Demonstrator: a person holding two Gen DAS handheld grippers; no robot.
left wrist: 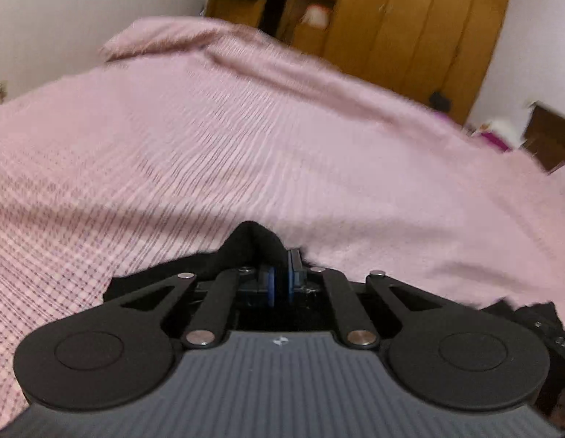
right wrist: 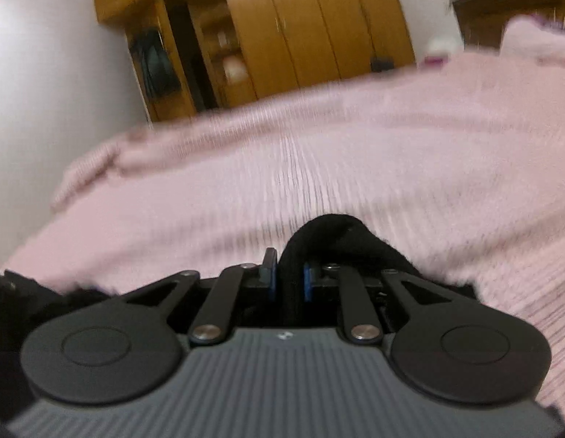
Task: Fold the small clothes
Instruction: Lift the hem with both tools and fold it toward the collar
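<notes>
Nearest to each camera is the grey ribbed body of its tool, with black linkage arms that run forward to the blue pads. On the left wrist view, the left tool (left wrist: 281,281) has its jaws nearly together, and the black cloth (left wrist: 251,242) bunches up just in front of the pads and spreads away to the left below the linkage; the jaws are closed on an edge of this cloth, though the fabric between the pads themselves is hard to see. On the right wrist view, the right tool (right wrist: 290,277) stands a little wider, and a thick fold of the same black garment (right wrist: 329,235) fills the gap between its blue pads and rises in a hump beyond them, so this tool grips the cloth firmly. More black fabric shows at the near left edge of this view. The garment lies at the near side of the bed, on a pink bedcover (left wrist: 282,138) with a fine checked pattern, which reaches far away towards a wooden wardrobe (left wrist: 410,29) against the white wall (left wrist: 81,18). One wardrobe door stands open, with blurred things on its shelves. Both views are blurred.
</notes>
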